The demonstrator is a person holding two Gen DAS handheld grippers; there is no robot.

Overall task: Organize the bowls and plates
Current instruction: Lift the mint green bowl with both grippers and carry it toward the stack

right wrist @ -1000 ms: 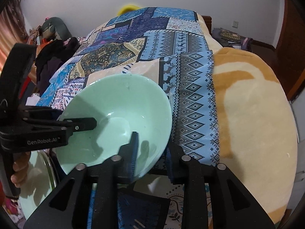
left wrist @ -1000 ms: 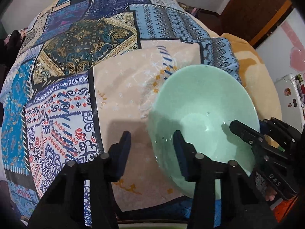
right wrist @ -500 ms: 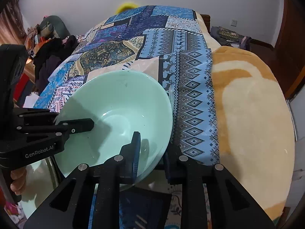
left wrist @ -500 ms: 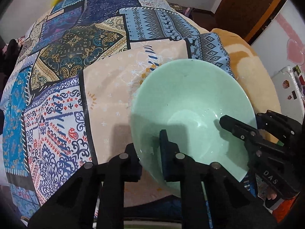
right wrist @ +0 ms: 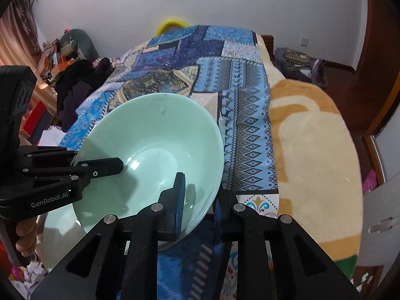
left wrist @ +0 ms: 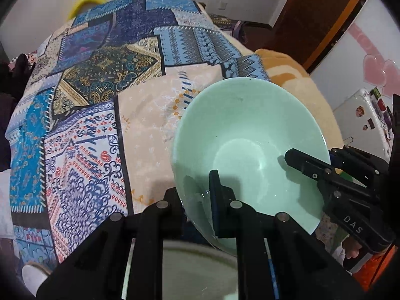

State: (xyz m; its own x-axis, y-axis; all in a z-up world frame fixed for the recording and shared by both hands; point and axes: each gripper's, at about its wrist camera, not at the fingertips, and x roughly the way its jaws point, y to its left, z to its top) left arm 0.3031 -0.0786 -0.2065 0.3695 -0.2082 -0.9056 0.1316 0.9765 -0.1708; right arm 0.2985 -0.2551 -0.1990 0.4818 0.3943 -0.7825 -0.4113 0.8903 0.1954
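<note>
Both my claws pinch the green bowl [left wrist: 250,145]: left gripper [left wrist: 200,197] on its near-left rim, right gripper [right wrist: 200,195] on its near-right. Bowl tilts, open face toward me. Another dish [left wrist: 195,270] lies just below, near side.

Bowl [left wrist: 240,125] — plain pale mint green, glossy, unpatterned. Patchwork bedspread [left wrist: 105,80]: panels in bright blue, navy, teal with gold ornament, cream with scattered orange and blue marks, and white with red-and-navy scrolls (each panel edged in black). Blanket [right wrist: 310,155] — cream with tan-orange bands. Left gripper [left wrist: 197,200] and right gripper [right wrist: 200,197]: matte black, blue pads, silver pins. Wall [right wrist: 225,2]: pale grey-white. Door [left wrist: 315,12]: dark brown wood.
</note>
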